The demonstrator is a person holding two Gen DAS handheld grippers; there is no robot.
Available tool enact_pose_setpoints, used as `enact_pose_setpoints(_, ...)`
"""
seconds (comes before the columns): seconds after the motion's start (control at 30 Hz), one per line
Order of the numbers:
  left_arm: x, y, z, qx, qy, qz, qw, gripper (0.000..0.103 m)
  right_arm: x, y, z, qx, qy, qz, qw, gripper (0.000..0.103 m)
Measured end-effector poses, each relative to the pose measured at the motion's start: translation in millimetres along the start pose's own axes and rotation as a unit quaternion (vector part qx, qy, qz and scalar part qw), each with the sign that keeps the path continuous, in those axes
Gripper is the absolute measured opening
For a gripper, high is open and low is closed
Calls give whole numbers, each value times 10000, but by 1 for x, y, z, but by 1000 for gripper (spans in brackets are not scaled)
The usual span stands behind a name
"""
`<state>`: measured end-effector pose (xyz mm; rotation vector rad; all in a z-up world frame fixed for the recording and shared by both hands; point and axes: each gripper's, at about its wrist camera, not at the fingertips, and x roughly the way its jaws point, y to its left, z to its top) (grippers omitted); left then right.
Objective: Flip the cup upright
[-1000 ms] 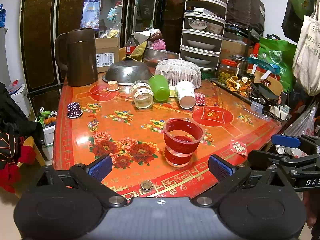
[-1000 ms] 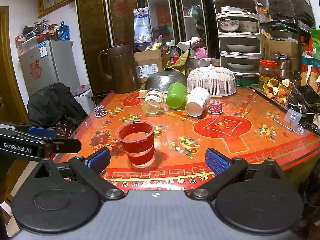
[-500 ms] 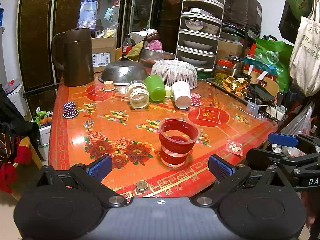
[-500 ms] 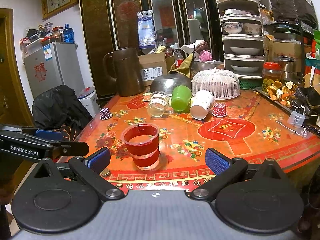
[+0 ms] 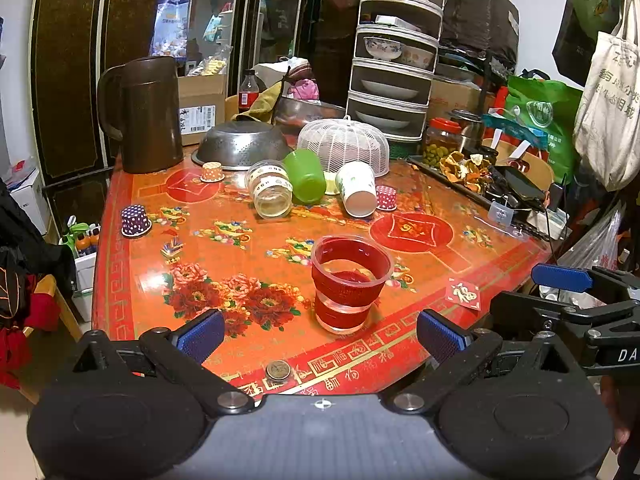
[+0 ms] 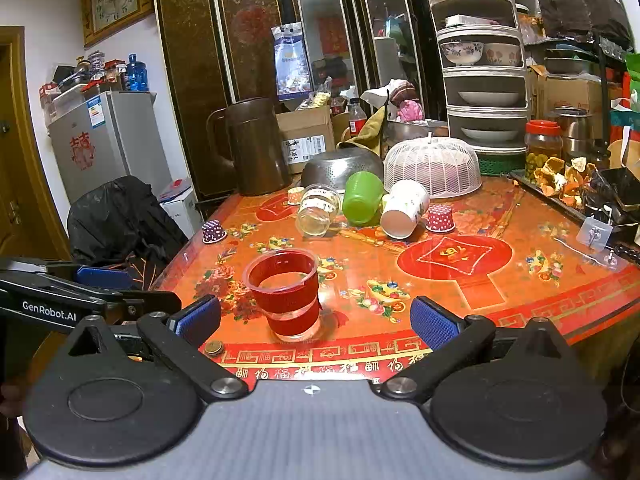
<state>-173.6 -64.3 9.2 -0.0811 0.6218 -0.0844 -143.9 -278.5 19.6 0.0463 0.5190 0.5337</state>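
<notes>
While the cup (image 5: 351, 282) stands upright (apparently empty), the green cup (image 5: 306, 176) lies tipped.

The near half of the table (image 5: 132, 280) lay open apart from the upright red cup (image 5: 350, 282) and a coin (image 5: 278, 369) at the front edge. Farther back, a glass jar (image 5: 270, 192), green cup (image 5: 306, 176) and white paper cup (image 5: 357, 192) lay on their sides in a close row, barring the way to the colander (image 5: 242, 144) and mesh food cover (image 5: 344, 144).

cup (image 5: 350, 283) on table (image 5: 248, 280), jar (image 5: 272, 194) behind
</notes>
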Motion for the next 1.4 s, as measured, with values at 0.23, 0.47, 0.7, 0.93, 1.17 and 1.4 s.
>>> enact_pose_setpoints(0.23,0,0,1,14,-7,-8,10000,103,0,-1,1,26,-41,25,10000,102)
enact_pose_setpoints(0.47,0,-1,1,18,-16,-15,10000,103,0,-1,1,29,-41,32,10000,102)
enact_pose_setpoints(0.7,0,-2,1,9,-16,-6,10000,103,0,0,0,35,-42,49,10000,102)
enact_pose_setpoints(0.93,1,-1,1,4,6,-3,10000,103,0,0,0,46,-33,54,10000,102)
enact_pose_setpoints(1.17,2,-2,1,51,-4,-4,10000,103,0,0,0,53,-35,68,10000,102)
enact_pose_setpoints(1.4,-2,-2,0,81,-189,63,9998,103,1,0,-2,56,-17,76,10000,102)
